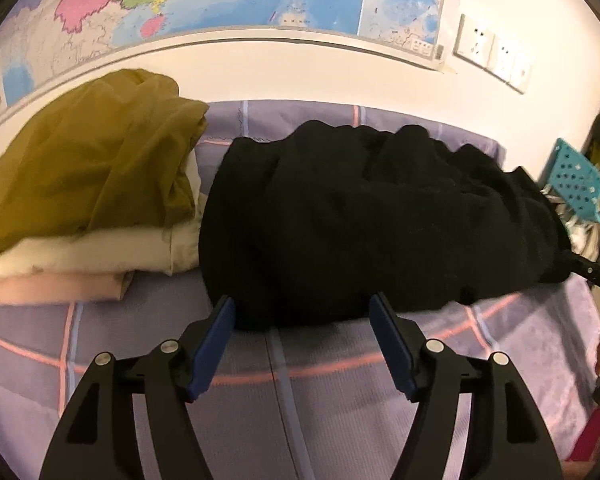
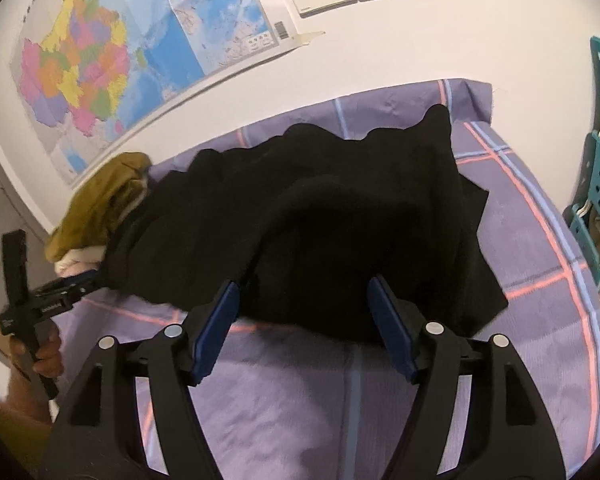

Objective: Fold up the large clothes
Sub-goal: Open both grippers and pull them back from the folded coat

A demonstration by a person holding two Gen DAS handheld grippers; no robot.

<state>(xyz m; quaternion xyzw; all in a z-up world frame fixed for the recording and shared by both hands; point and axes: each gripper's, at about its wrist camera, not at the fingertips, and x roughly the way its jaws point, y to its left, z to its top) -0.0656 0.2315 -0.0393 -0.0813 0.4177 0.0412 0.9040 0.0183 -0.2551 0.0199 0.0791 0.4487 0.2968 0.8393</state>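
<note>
Only our left wrist view shows the cream and pink folded clothes under the olive garment. Our left gripper and right gripper sit spread at the near edge of the black garment on the purple plaid bedsheet.

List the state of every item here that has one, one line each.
Left tool: open, at the near edge of the black garment, gripping nothing.
Right tool: open, at the garment's near edge, gripping nothing.
Black garment: bunched and rumpled on the bed, not neatly folded.
Olive garment: loosely piled on top of the stack.
Cream and pink clothes: folded, stacked under it.
</note>
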